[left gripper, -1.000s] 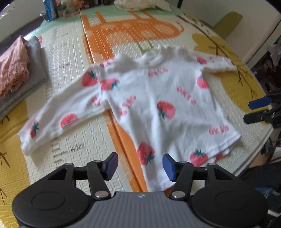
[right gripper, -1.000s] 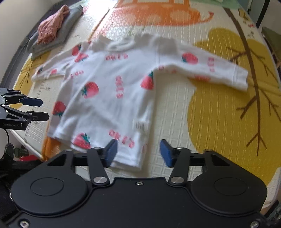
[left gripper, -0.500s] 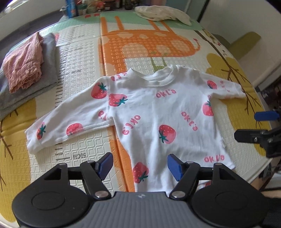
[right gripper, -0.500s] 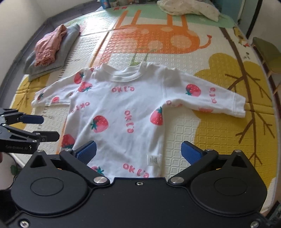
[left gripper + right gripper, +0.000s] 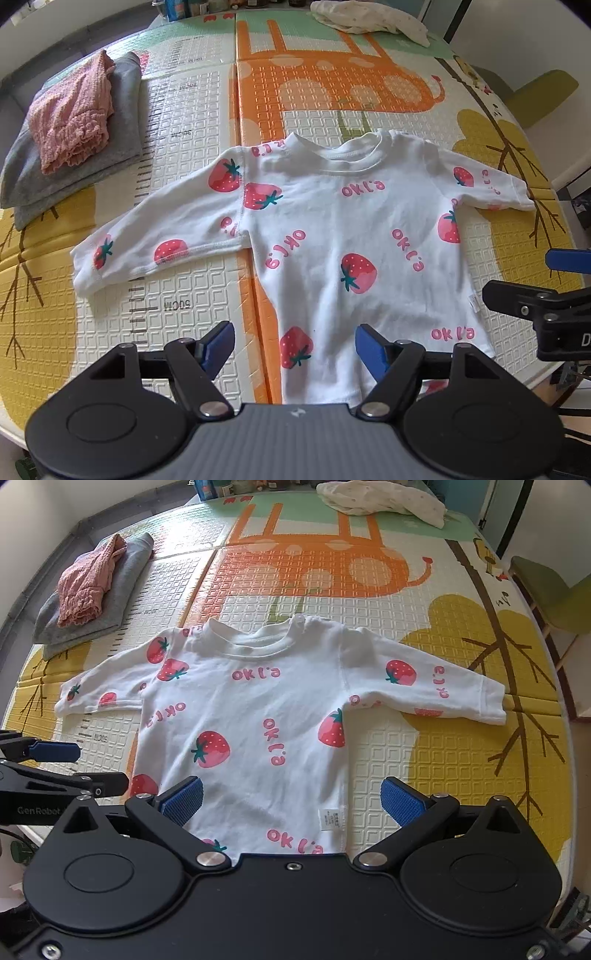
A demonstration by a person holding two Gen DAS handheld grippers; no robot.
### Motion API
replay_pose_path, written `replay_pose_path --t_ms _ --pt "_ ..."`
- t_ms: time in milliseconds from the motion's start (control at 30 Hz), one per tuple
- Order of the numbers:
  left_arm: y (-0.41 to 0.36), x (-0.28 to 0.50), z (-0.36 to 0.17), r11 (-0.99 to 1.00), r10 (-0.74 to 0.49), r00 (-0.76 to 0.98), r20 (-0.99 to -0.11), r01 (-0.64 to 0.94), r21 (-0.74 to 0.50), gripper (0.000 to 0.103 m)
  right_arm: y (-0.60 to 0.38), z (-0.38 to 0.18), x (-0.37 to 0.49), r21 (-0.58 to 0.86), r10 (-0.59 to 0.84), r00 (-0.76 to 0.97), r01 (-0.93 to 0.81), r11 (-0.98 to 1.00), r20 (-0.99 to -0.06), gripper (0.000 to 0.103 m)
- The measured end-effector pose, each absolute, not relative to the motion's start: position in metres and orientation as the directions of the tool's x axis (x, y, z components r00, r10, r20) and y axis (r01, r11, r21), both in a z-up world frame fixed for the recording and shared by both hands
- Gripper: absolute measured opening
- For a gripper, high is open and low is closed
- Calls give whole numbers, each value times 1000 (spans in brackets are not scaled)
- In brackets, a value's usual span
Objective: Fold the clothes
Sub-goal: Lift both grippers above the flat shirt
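Strawberry shirt (image 5: 258,716): lying flat, face up, sleeves spread, on the play mat (image 5: 461,760).
Left gripper (image 5: 293,345): hovering over the hem, fingers spread apart, gripping nothing.
Right gripper (image 5: 291,799): hanging above the hem, blue pads (image 5: 400,801) wide apart, empty.
Pink garment (image 5: 72,118): sitting folded on grey clothes (image 5: 125,147).
Cream cloth (image 5: 380,498): lying crumpled at the far edge.

A patterned foam play mat (image 5: 461,760) in orange, yellow and green covers the surface. A green chair (image 5: 550,594) stands just beside its right edge. White walls (image 5: 517,33) catch daylight
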State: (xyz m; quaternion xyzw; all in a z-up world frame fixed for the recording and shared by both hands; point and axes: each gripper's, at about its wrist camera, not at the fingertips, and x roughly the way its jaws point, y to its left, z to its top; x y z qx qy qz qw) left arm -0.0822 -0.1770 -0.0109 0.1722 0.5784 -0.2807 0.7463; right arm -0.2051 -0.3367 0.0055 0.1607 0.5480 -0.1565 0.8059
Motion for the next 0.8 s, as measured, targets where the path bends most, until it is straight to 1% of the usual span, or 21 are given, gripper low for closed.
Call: replay_pose_path --t_ms 167,333,800 --pt "-176 -87 -6 796 -200 191 -961 604 -46 78 -331 8 -205 80 -80 345 426 901 -935 102" --pt "-173 -84 -12 800 -203 165 -965 596 -67 79 -327 6 -203 79 -75 335 424 902 -939 102" --pt "-172 -75 -17 796 -199 165 -966 603 -61 79 -330 3 -197 76 -81 328 440 895 -941 102"
